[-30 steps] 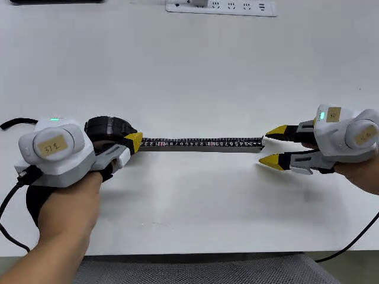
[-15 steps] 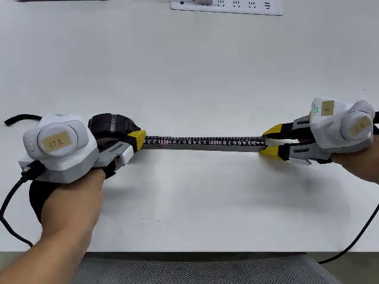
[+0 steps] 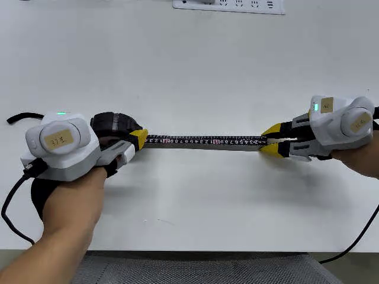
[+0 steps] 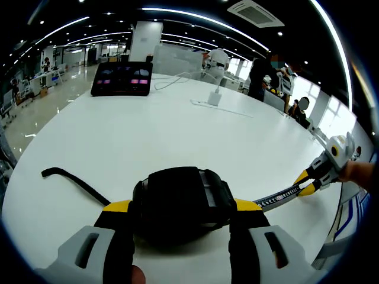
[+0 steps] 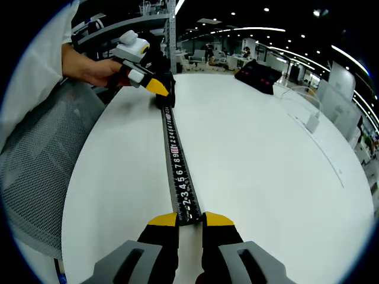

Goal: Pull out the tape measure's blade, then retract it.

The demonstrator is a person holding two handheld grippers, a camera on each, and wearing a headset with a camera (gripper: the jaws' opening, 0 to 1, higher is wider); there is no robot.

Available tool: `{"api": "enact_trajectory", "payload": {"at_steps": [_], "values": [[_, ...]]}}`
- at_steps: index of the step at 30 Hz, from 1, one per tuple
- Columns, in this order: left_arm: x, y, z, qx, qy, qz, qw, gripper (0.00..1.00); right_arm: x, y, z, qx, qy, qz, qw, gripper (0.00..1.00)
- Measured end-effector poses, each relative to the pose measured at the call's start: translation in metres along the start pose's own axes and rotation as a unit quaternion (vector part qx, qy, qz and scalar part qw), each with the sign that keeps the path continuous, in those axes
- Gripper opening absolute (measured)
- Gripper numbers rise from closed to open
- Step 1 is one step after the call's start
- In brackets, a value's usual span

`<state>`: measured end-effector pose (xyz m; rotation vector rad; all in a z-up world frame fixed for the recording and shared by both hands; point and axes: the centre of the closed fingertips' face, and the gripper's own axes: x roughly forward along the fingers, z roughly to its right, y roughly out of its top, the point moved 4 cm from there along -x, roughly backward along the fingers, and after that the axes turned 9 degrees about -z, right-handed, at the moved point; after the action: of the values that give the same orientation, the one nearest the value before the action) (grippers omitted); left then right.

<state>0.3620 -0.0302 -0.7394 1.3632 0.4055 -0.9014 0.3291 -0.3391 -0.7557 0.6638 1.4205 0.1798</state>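
Two hand-held grippers tight: left (image 3: 131, 145) on tape measure (image 3: 112, 125), right (image 3: 272, 142) on blade (image 3: 201, 141).

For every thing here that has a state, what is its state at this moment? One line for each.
left claw: shut on the tape measure case.
right claw: shut on the end of the blade.
tape measure case: gripped, with the blade out of it.
blade: pulled out, straight between the two claws, numbers facing up.
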Motion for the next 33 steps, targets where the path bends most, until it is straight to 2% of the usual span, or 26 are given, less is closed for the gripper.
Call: {"api": "enact_trajectory", "payload": {"at_steps": [6, 13, 18, 33], "values": [[0.000, 0.000, 0.000, 0.003, 0.001, -0.001, 1.0000, 0.60, 0.000, 0.000, 0.000, 0.000, 0.001, -0.003, 1.0000, 0.10], [0.000, 0.000, 0.000, 0.002, 0.003, -0.012, 0.9999, 0.58, 0.003, 0.003, 0.000, -0.005, 0.001, -0.002, 1.0000, 0.09], [0.002, 0.000, -0.001, -0.001, 0.003, -0.009, 1.0000, 0.58, 0.006, 0.006, 0.001, -0.004, 0.001, -0.002, 1.0000, 0.09], [0.002, 0.000, -0.002, -0.007, -0.003, -0.013, 0.9999, 0.58, 0.021, 0.035, -0.002, 0.000, 0.009, 0.024, 0.9997, 0.09]]}}
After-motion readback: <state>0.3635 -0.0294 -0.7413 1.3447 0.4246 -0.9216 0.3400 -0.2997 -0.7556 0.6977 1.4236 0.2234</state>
